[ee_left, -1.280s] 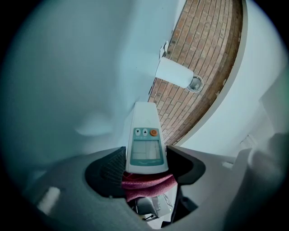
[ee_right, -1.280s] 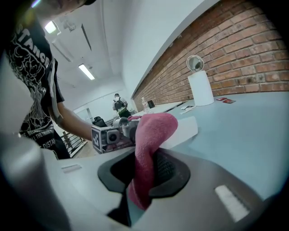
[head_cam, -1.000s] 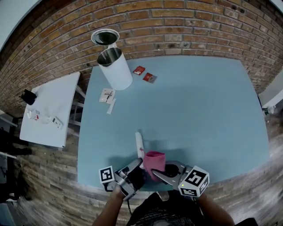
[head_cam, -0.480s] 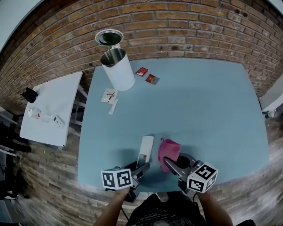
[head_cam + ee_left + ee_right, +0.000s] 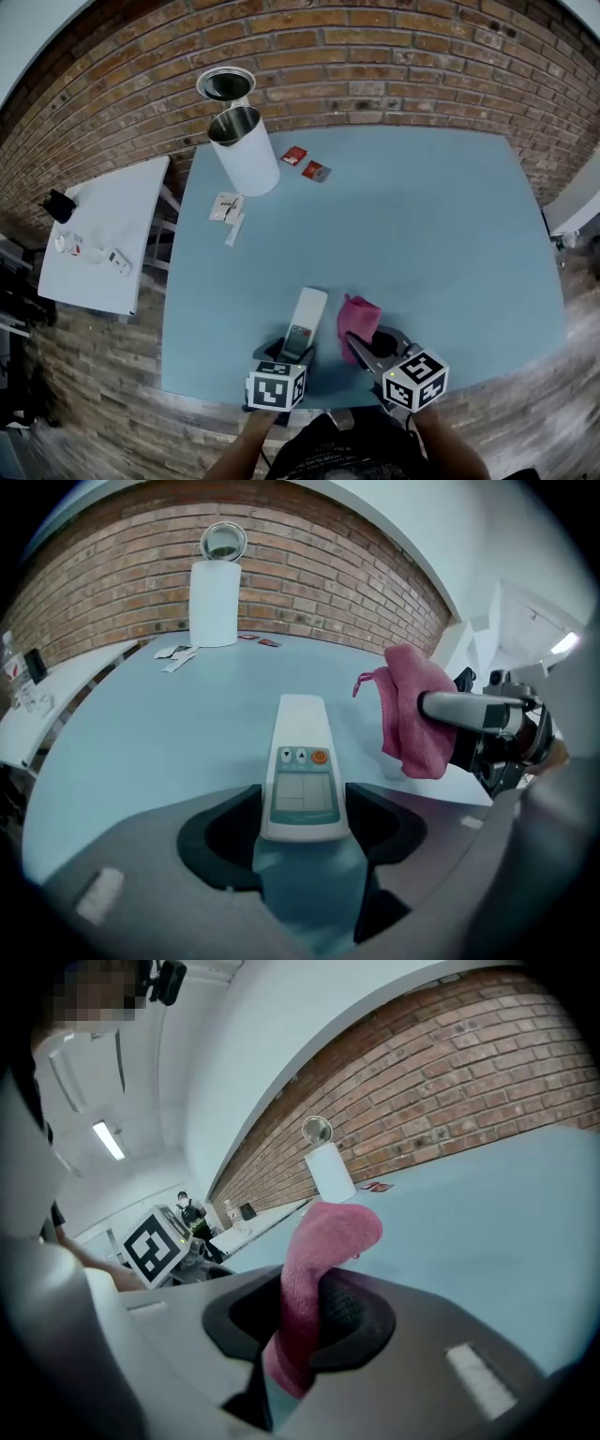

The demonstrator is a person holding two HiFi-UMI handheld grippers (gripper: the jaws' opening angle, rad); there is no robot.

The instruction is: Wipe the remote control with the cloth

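Red-brown brick wall (image 5: 375, 56) backs a smooth pale-blue table (image 5: 450, 216). Near its far left corner stands a white cylinder-shaped bin (image 5: 246, 155) with a shiny metal inside and a round lid (image 5: 225, 84) tipped up behind it; its contents cannot be made out. Flat red packets (image 5: 317, 171) and white packets (image 5: 226, 204) lie beside it. At the near edge, the left gripper (image 5: 298, 349) clamps the near end of the remote control (image 5: 306, 319), a long white plastic slab lying face up with a grey screen and an orange button. Just to its right, apart from it, the right gripper (image 5: 361, 345) pinches the cloth (image 5: 359, 317), a soft pink knit bunched upward.
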